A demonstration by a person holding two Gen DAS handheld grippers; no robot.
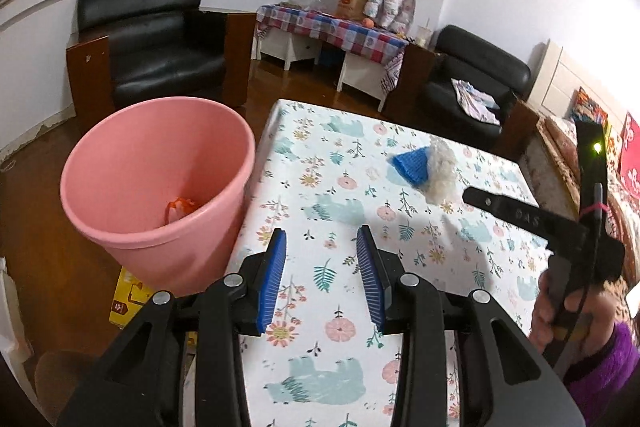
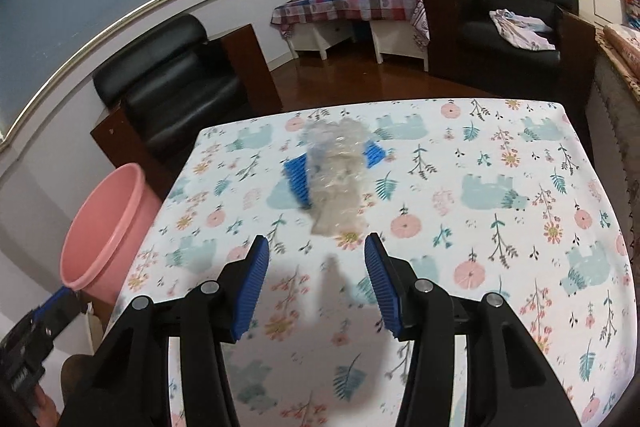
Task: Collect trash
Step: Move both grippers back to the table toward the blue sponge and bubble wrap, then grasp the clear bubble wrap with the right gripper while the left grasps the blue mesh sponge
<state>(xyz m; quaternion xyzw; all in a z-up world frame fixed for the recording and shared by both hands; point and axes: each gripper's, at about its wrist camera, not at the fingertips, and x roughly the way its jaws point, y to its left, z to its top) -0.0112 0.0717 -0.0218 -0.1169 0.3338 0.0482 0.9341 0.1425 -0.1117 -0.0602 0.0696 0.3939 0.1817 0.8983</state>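
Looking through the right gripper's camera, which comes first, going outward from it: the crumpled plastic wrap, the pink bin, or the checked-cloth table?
From the right gripper:
1. Plastic wrap, straight ahead on the floral table, lying on something blue.
2. Pink bin, off to the left, beside the table's edge.
3. Checked-cloth table, far across the room by the wall.

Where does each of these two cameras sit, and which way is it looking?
Left wrist: sits on the left gripper, looks down along its open fingers at the flowered table and pink bin; the right hand and purple sleeve show too.
Right wrist: sits on the right gripper, looks down across the table at crumpled plastic; the left gripper shows blurred at the lower left.
Shared: table, bin, plastic, black armchairs.
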